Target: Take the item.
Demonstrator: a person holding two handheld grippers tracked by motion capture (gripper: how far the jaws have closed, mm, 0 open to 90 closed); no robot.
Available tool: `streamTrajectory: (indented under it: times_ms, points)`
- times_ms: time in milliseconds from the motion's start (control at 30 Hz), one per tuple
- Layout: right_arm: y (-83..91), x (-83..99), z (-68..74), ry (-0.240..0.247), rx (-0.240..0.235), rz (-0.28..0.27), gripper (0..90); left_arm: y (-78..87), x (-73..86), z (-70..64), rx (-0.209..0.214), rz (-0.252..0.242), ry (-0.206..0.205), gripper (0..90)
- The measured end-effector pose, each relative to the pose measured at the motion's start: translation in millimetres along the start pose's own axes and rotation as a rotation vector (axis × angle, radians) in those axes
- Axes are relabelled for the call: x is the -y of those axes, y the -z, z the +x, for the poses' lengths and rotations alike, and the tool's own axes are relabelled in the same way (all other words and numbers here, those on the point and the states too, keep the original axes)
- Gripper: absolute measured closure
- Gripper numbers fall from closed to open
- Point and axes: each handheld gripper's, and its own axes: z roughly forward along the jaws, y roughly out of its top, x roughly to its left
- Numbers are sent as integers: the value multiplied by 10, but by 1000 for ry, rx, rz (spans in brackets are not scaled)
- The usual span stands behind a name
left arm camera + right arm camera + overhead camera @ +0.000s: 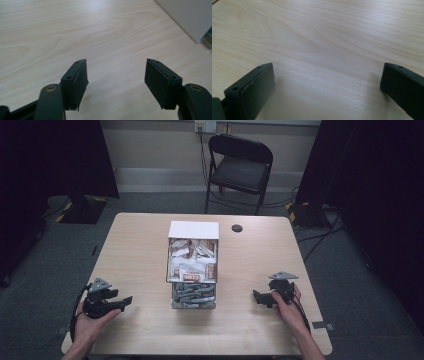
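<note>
A clear box with compartments (193, 265) stands at the middle of the light wooden table (140, 245). Its far compartments hold white and brown packets, its near one holds several grey packets (194, 295), and a white lid (194, 229) sits at its far end. My left gripper (126, 300) rests at the near left, held in a hand, pointing right toward the box. In the left gripper view it (116, 75) is open over bare wood, with the box's white corner (190, 17) at the upper right. My right gripper (256, 297) sits at the near right, pointing left, and it (327, 82) is open wide over bare tabletop.
A small black round disc (237, 228) lies on the table beyond the box. A black folding chair (240, 167) stands behind the table's far edge. Dark curtains hang at both sides, and cables run over the grey floor at the right.
</note>
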Motion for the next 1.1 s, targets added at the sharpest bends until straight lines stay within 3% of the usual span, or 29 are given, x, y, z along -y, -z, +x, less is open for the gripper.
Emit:
streamTrajectory:
  times_ms: [133,333,367,433,600,633,733,767,1100]
  points:
    - [-7,-6,-3,3,-2,-1,0,56,-34,-105,22,-45,-25,362]
    - [-7,-7,-4,3,-3,-1,0,104,-58,-201,88,-60,-57,376]
    - [-7,-7,-4,4,-3,-1,0,134,-70,-231,92,-74,-83,376]
    - [-7,-7,-4,4,-3,-1,0,171,-81,-246,114,-100,-81,376]
    - [-7,-7,-4,4,-3,-1,0,217,-110,-290,157,-101,-90,395]
    - [-7,-7,-4,4,-3,-1,0,230,-126,-321,191,-98,-87,406]
    - [-7,-7,-4,4,-3,-1,0,240,-145,-356,221,-107,-100,416]
    - [-7,-6,-4,4,-3,-1,0,250,-160,-392,253,-127,-111,412]
    - [-7,-7,-4,4,-2,-1,0,297,-214,-514,308,-154,-114,433]
